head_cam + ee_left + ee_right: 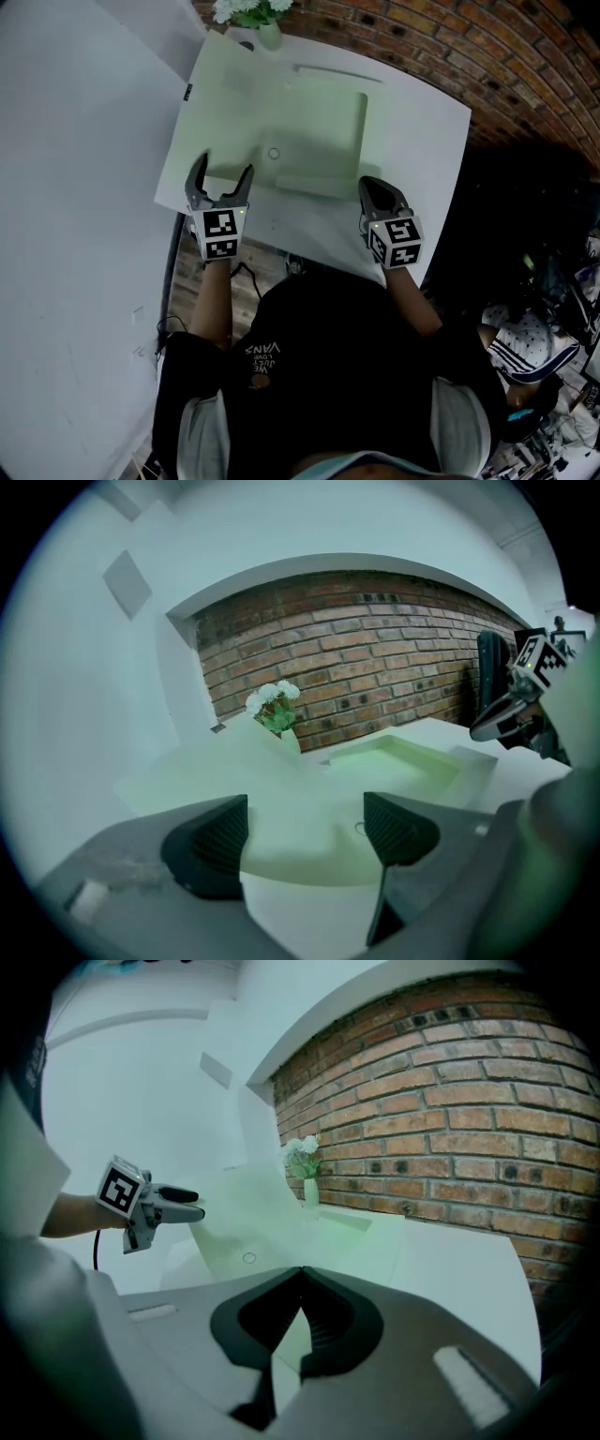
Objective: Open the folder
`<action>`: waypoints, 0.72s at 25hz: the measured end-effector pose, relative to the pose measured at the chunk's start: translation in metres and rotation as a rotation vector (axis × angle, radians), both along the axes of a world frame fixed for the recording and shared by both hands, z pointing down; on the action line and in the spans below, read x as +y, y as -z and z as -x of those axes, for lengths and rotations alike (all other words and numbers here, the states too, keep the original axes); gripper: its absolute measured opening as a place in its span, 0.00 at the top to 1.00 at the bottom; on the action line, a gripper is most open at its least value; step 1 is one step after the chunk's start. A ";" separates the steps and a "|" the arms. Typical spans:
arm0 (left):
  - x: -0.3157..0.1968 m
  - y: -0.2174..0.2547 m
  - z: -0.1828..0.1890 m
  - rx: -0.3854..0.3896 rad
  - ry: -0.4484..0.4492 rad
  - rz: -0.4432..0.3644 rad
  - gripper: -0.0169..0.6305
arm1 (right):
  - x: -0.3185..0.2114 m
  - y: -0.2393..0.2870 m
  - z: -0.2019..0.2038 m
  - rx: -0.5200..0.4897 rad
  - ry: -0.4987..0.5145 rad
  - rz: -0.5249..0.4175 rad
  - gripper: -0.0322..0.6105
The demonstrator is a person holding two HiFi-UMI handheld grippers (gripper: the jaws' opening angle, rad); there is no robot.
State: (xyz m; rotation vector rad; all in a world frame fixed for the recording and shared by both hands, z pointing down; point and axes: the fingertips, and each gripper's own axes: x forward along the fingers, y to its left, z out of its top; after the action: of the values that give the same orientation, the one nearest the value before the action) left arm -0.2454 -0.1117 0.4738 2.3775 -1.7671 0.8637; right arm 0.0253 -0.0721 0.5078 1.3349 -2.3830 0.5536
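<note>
A pale green folder lies on the white table, with its box-like part right of centre. Its wide cover is spread out to the left and carries a small round snap. My left gripper is open at the cover's near edge, a jaw on either side and nothing gripped. In the left gripper view, the left gripper frames that cover edge. My right gripper is shut beside the box part's near right corner, with nothing seen between its jaws. Its tip points over the folder.
A small vase of white flowers stands at the table's far left corner. A brick wall runs behind the table and a white wall lies to the left. Clutter fills the floor at right.
</note>
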 end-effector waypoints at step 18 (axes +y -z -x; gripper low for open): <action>0.005 -0.005 0.005 0.067 0.003 0.011 0.66 | -0.001 0.002 0.003 0.004 -0.002 0.002 0.95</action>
State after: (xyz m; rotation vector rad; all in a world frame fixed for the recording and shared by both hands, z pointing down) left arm -0.2508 -0.1070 0.4789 2.3675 -1.7361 0.7809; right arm 0.0221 -0.0728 0.5061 1.3364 -2.3775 0.5532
